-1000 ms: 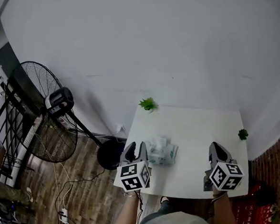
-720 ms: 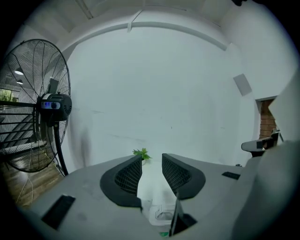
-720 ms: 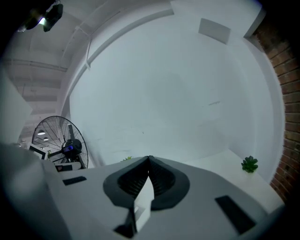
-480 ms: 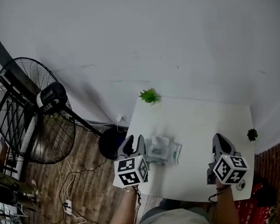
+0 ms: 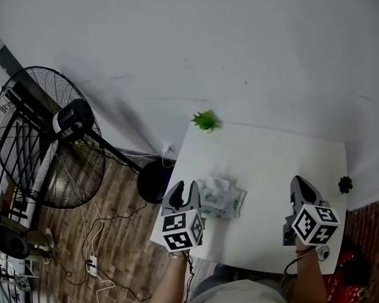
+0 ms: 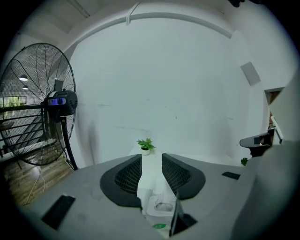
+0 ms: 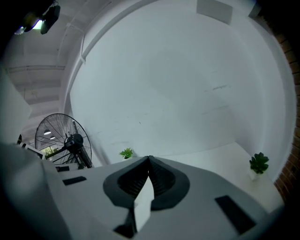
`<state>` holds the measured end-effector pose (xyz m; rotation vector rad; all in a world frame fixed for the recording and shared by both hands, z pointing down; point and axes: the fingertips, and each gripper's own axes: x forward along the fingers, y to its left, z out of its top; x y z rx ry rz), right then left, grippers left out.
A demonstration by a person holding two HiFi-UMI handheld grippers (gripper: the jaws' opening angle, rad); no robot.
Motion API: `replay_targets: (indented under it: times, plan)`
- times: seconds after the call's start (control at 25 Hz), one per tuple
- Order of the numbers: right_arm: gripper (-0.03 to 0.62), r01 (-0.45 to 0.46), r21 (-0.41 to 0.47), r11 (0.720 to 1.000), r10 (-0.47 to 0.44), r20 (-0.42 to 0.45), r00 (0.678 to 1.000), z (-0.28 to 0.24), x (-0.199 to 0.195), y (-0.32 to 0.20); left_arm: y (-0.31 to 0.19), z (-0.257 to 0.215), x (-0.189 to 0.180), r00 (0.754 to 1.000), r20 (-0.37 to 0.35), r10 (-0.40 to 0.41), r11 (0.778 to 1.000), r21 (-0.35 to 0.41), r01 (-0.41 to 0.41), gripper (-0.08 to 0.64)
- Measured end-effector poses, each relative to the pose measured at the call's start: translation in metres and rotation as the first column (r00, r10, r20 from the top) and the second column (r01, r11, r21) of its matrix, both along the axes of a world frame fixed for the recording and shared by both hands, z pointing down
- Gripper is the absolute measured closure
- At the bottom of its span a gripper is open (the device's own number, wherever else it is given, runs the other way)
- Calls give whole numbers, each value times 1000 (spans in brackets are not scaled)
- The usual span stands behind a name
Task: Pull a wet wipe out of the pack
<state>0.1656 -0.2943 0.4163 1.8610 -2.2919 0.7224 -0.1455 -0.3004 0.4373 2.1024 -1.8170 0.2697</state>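
Left tool (image 5: 181, 193), jaws apart, by wipe pack (image 5: 223, 201)

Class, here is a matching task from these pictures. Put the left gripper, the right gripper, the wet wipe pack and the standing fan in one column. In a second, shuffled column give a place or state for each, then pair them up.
Column one
1. left gripper
2. right gripper
3. wet wipe pack
4. standing fan

Column two
A. on the wooden floor, beside the table
B. jaws together
C. on the table, next to the left gripper
D. jaws apart

Pairs: 1-D, 2-B, 3-C, 4-A
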Motion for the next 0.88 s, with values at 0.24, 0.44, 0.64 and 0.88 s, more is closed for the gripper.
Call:
replay_targets:
  times: [0.24, 0.44, 0.64, 0.88]
  plan:
    - [591, 20, -53, 998, -21, -6, 1000, 18, 4, 8, 14, 16, 12, 1000, -8, -6, 999, -34, 6, 439]
    - [591, 34, -101, 994, -34, 0, 999, 39, 4, 16, 35, 44, 20, 1000, -8, -3, 995, -98, 2, 439]
    - [591, 41, -134, 990, -40, 10, 999, 57, 4, 20, 49, 69, 30, 1000, 2, 13, 989, -147, -13, 438]
    - [591, 31, -164, 986, -28, 21, 999, 74, 7, 27, 53, 85, 39, 997, 28, 65, 982, -179, -59, 439]
